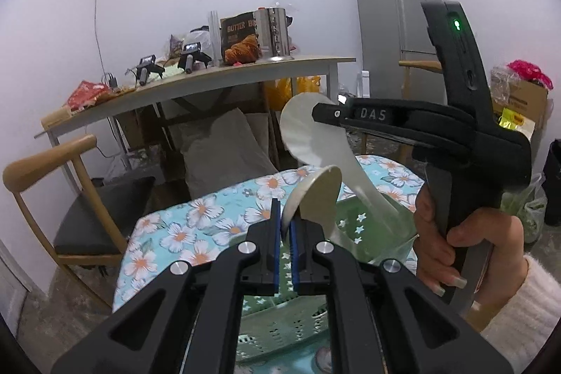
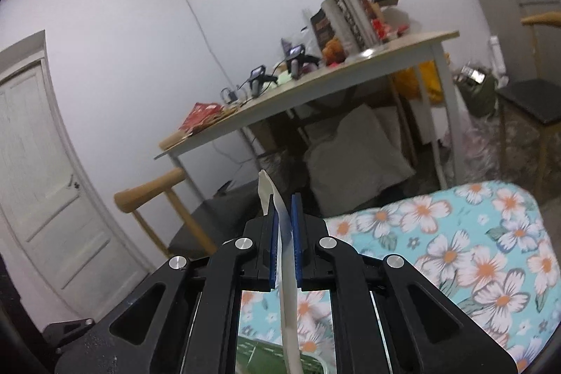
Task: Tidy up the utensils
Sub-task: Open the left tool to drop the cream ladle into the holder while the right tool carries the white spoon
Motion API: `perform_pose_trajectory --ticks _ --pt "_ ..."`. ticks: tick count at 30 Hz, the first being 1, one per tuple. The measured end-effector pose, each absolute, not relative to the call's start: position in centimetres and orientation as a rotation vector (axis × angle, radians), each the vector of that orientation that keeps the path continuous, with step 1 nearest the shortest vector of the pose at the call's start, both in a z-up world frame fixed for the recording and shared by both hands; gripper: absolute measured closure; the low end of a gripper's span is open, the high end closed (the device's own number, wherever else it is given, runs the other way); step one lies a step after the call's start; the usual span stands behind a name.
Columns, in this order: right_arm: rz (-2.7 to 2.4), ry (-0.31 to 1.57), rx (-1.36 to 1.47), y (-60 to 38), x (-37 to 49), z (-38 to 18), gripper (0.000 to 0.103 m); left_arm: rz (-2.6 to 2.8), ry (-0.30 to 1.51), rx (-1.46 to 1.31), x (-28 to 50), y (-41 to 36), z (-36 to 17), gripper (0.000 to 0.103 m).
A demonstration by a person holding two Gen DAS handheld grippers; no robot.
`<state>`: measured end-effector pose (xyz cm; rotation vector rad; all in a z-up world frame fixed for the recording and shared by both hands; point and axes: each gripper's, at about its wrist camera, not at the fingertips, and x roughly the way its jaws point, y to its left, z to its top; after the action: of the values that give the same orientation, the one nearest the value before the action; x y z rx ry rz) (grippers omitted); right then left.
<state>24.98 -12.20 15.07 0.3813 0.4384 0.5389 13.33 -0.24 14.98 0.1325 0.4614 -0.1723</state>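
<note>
My left gripper [image 1: 285, 223] is shut on the edge of a small pale spoon [image 1: 315, 198], whose bowl stands up just past the blue pads. To the upper right, a hand [image 1: 455, 251] holds my right gripper [image 1: 324, 114], shut on a large white spoon [image 1: 301, 132] whose handle slopes down toward a green perforated basket [image 1: 280, 314]. In the right wrist view that white spoon [image 2: 285, 269] shows edge-on, slanting across the narrow gap of the right gripper [image 2: 284, 216]. The basket [image 2: 266, 353] lies below it on the floral tablecloth [image 2: 455, 251].
Beyond the cloth-covered table [image 1: 196, 226] are a wooden chair [image 1: 70, 198], a grey pillow [image 1: 224, 156] and a long cluttered table [image 1: 210, 83]. A fridge [image 1: 396, 23] and boxes stand at the right. A white door [image 2: 35, 163] is at the left.
</note>
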Motion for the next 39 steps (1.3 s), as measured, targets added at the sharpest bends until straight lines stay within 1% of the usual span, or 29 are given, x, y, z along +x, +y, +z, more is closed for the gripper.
perform_pose_trajectory --ticks 3,7,12,18,21,24,25,27,28,30,31,32,33,34,37,39 --pt "0.55 0.44 0.39 -12.5 24.7 15.0 0.094 -0.179 0.455 0.115 12.9 -0.2 15.0 0.098" --pt "0.543 0.479 0.377 -12.1 24.8 14.8 0.094 -0.237 0.516 0.063 13.4 0.2 14.8 0.096" --pt "0.529 0.528 0.337 -11.5 25.0 14.6 0.094 -0.254 0.524 0.052 12.9 0.1 14.8 0.095" --pt "0.536 0.548 0.375 -11.8 25.2 14.3 0.094 -0.304 0.608 0.037 14.1 -0.5 13.9 0.093" --pt "0.545 0.557 0.408 -12.2 25.5 14.2 0.094 -0.303 0.631 0.071 14.8 -1.1 12.8 0.093" --pt "0.569 0.552 0.424 -12.4 25.4 14.5 0.094 -0.323 0.63 0.036 14.6 -0.7 12.7 0.093" --pt "0.585 0.538 0.427 -12.6 25.2 14.8 0.094 -0.34 0.64 0.008 14.6 -0.3 12.7 0.092" --pt "0.601 0.5 0.443 -13.7 24.7 16.1 0.094 -0.353 0.637 -0.027 14.3 0.3 12.9 0.081" --pt "0.597 0.488 0.455 -14.4 24.6 16.7 0.094 -0.352 0.626 -0.031 13.9 0.6 13.0 0.078" --pt "0.59 0.502 0.468 -15.8 25.1 17.3 0.089 -0.364 0.598 -0.037 12.8 1.1 13.1 0.076" --pt "0.585 0.53 0.468 -16.5 25.7 17.5 0.082 -0.374 0.582 -0.049 12.0 1.5 13.1 0.075" --pt "0.587 0.57 0.459 -17.0 26.4 17.3 0.079 -0.388 0.563 -0.065 11.1 1.9 13.1 0.074" --pt "0.593 0.618 0.444 -17.3 27.2 16.9 0.071 -0.395 0.552 -0.075 10.6 2.1 13.1 0.073" --pt "0.599 0.683 0.418 -17.5 28.5 16.1 0.069 -0.402 0.54 -0.082 9.9 2.4 13.1 0.073" --pt "0.587 0.82 0.346 -17.0 31.0 13.1 0.068 -0.405 0.505 -0.1 7.8 3.2 13.2 0.073" --pt "0.62 0.923 0.336 -16.2 32.7 9.9 0.068 -0.413 0.499 -0.13 7.1 3.6 13.1 0.073"
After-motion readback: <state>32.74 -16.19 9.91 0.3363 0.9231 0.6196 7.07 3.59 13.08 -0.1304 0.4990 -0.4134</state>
